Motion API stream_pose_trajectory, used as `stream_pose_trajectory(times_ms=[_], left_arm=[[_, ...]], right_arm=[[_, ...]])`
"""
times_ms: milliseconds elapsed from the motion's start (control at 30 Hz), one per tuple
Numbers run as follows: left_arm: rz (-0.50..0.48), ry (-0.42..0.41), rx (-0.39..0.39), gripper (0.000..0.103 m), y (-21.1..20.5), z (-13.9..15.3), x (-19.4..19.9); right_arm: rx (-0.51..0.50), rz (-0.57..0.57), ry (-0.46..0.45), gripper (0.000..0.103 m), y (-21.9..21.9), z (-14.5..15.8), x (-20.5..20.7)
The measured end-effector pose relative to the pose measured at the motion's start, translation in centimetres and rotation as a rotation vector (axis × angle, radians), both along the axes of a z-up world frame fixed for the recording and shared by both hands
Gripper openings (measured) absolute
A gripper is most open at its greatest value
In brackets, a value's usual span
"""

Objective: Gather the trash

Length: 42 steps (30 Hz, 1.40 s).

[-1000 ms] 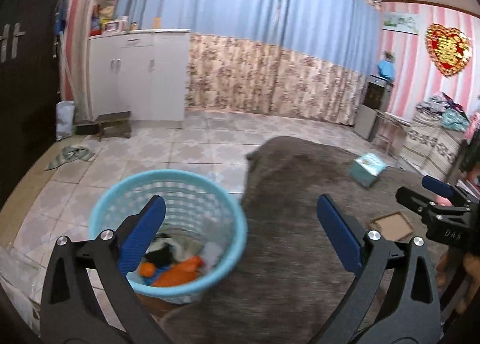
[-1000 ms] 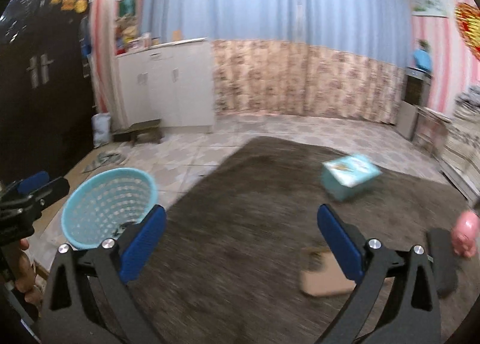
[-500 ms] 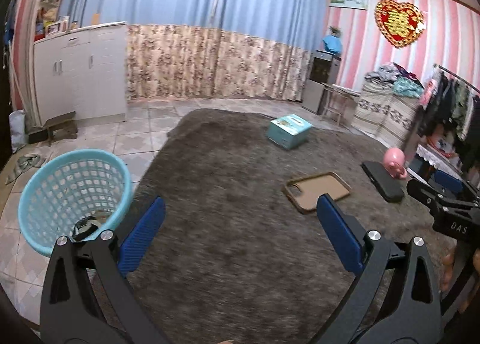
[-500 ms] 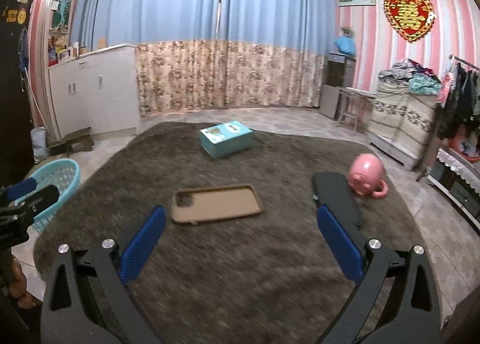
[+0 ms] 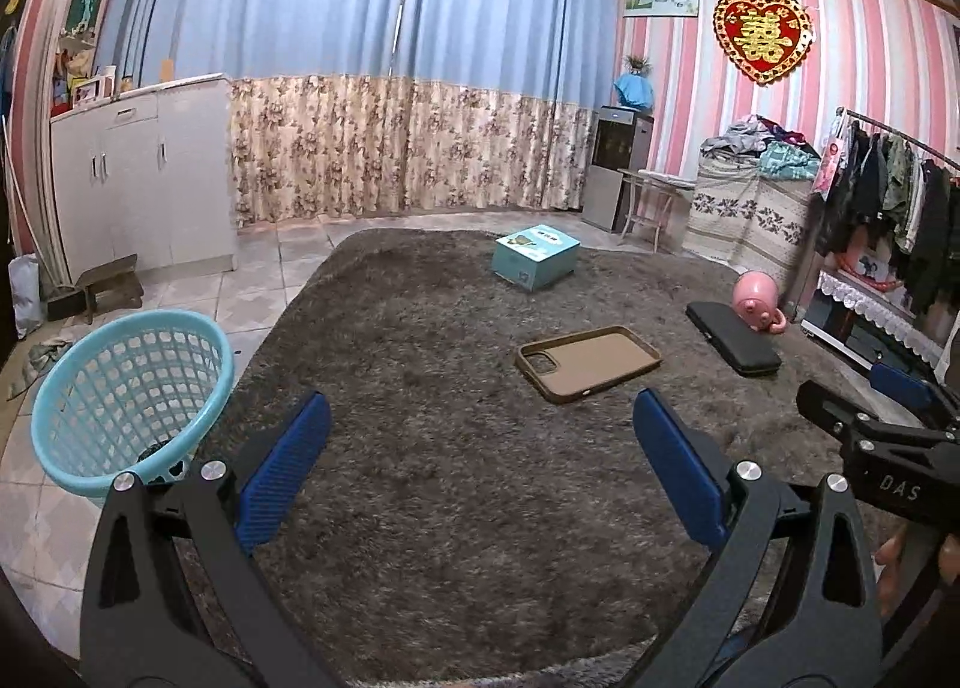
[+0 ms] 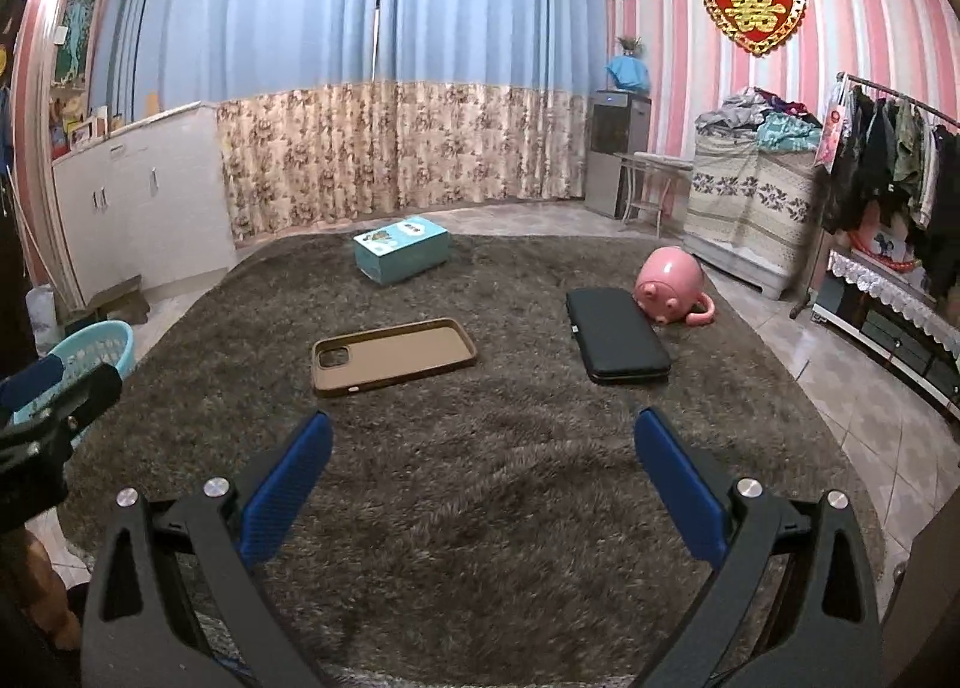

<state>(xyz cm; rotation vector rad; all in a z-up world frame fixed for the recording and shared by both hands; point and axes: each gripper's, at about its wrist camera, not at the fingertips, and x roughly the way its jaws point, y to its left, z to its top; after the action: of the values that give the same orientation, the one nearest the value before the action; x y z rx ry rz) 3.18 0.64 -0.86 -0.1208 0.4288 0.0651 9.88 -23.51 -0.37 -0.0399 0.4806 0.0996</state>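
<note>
Both hand-held grippers, left [image 5: 480, 466] and right [image 6: 483, 472], jaws apart, empty; phone case [image 6: 393, 355] mid-frame on rug [image 6: 480, 508]: light, flexible, grip raised rim edge

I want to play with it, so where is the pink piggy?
The pink piggy lies on the rug's far right edge, beside the black case.
</note>
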Motion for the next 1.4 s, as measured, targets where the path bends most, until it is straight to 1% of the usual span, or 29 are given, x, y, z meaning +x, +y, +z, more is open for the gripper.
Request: stream_pose_trajectory(times_ms=[100, 200, 433, 700, 1400], left_arm=[[-0.010, -0.009, 0.010, 0.098, -0.3, 0.0, -0.2], [-0.018, -0.020, 0.029, 0.098, -0.7, 0.0, -0.4], [-0.031, -0.020, 0.027, 0.098, -0.8, -0.2, -0.4], [-0.045, -0.031, 0.034, 0.098, -1.0, -0.2, -0.5], [-0.034, -0.041, -0.013, 0.098, 0.0, -0.3, -0.5]], right_arm=[[-0.016, -0.023, -0.015, 0.099, 0.4, 0.0, -0.8], [-0.006, -0.024, -0.034, 0.099, 0.4, 0.1, -1.5], [-0.002, -0.033, -0.072, 0.099, 0.2, 0.9, -2.1], [-0.008, -0.027, -0.081, 0.099, 0.5, 0.9, -2.5], [-0.020, -0.041, -0.122, 0.099, 0.6, 1.5, -3.1]])
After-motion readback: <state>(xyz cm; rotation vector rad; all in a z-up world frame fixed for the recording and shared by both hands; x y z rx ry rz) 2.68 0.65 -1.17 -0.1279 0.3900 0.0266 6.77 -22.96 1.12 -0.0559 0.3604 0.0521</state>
